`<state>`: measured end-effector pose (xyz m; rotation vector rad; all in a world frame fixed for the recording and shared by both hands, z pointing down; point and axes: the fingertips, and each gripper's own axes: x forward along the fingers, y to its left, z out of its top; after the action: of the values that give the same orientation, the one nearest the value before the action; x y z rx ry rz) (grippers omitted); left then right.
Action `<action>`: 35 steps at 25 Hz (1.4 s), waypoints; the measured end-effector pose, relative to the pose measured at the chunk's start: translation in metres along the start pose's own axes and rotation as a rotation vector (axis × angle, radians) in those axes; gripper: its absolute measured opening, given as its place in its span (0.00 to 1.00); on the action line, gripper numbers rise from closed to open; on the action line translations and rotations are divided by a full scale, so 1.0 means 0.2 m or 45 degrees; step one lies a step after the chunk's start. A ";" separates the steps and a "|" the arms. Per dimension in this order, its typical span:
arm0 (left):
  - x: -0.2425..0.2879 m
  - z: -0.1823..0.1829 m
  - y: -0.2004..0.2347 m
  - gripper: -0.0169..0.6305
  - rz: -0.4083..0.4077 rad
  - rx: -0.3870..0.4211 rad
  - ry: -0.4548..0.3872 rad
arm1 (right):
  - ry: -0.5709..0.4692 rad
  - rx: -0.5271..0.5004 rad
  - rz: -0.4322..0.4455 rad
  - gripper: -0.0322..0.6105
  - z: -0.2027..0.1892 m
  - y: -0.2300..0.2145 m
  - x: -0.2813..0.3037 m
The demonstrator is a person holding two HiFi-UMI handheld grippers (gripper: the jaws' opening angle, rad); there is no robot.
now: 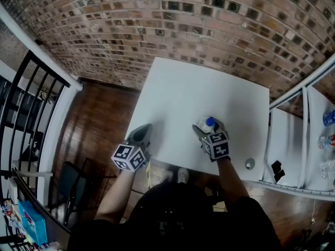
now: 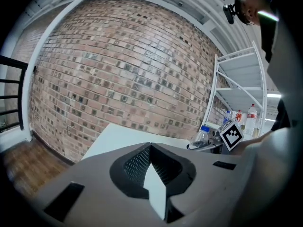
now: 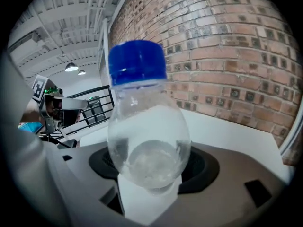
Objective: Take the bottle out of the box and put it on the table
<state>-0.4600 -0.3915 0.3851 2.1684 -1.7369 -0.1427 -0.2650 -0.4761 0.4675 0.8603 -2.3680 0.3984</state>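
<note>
In the head view the right gripper point(image 1: 208, 129) covers most of the bottle point(image 1: 210, 122); only its blue cap and a bit of clear shoulder show. The person's body point(image 1: 178, 213) hides the near edge of the table point(image 1: 199, 88). A small round thing point(image 1: 250, 163) at the table's near right corner is too small to tell, as is a dark thing point(image 1: 276, 169) on the shelf point(image 1: 285, 135) to the right. Other bottles point(image 1: 328, 118) further right are cut off by the picture's edge. In the left gripper view the bottle's lower half sits behind the right gripper, and the person's arm point(image 2: 272, 145) is blurred. In the right gripper view a blurred grey mass point(image 3: 19, 174) fills the left edge.
</note>
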 end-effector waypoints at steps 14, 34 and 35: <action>-0.04 0.10 0.09 0.03 0.011 -0.008 -0.071 | -0.130 0.044 -0.030 0.74 0.03 0.00 -0.10; -0.14 0.35 -0.15 0.03 -0.156 0.072 -0.226 | -0.947 0.573 -0.301 0.06 0.00 -0.12 -1.26; -0.15 0.35 -0.15 0.03 -0.157 0.086 -0.227 | -0.961 0.576 -0.320 0.05 -0.01 -0.11 -1.28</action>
<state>-0.4599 -0.3720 0.3052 2.3764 -1.7231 -0.3224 -0.0906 -0.3674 0.3139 1.7483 -2.8208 0.5941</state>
